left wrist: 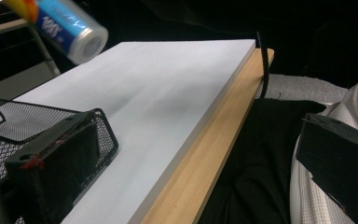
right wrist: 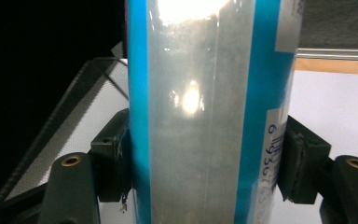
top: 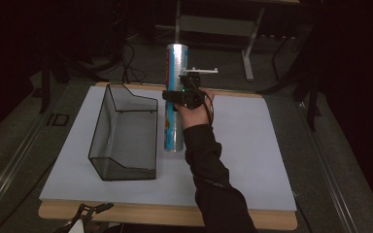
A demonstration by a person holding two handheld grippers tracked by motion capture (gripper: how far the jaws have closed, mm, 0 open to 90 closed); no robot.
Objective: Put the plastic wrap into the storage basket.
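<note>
Dim room, white-topped counter [top: 252,160]: the right claw [top: 177,97] had pinched the foil-wrapped roll [top: 176,97] mid-length and held it just beside the empty wire basket [top: 124,133], drop-in seemingly left, while the left claw [left wrist: 177,158] hung spread off the near edge.
</note>
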